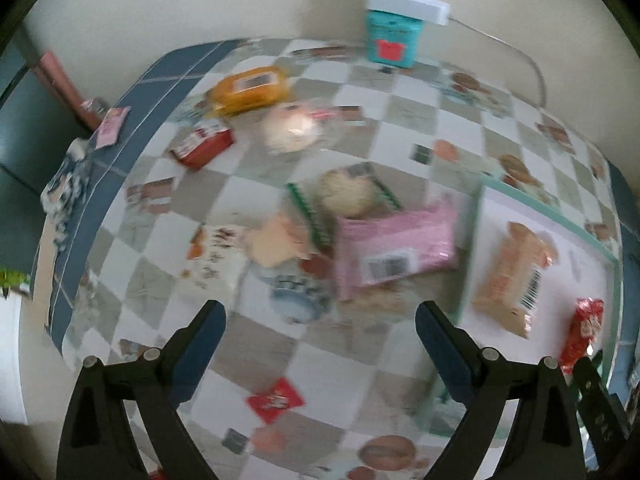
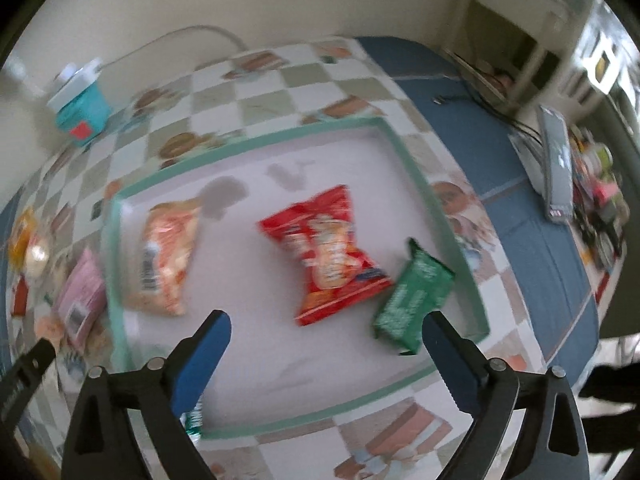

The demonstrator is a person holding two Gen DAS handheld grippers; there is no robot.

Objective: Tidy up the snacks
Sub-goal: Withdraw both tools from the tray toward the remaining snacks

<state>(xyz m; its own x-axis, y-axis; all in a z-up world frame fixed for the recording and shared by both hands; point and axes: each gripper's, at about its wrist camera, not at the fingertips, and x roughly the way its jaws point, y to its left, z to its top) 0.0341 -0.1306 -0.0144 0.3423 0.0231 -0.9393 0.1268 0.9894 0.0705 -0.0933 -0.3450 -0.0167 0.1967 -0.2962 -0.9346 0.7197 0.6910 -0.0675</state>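
Note:
My left gripper (image 1: 320,324) is open and empty above the checkered tablecloth. Ahead of it lie a pink snack pack (image 1: 394,246), a clear green-edged bag with a round cracker (image 1: 346,194), a red box (image 1: 202,146), an orange pack (image 1: 250,90) and a round white snack (image 1: 294,128). My right gripper (image 2: 326,334) is open and empty over the white tray with a teal rim (image 2: 440,216). In the tray lie a peach snack bag (image 2: 166,256), a red chip bag (image 2: 326,252) and a green packet (image 2: 412,300). The peach bag also shows in the left wrist view (image 1: 510,276).
A teal box (image 1: 394,34) with a white lid stands at the back by the wall, with a cable beside it. A small red wrapper (image 1: 274,398) lies near my left gripper. A dark remote (image 2: 556,168) lies on the blue table border at the right.

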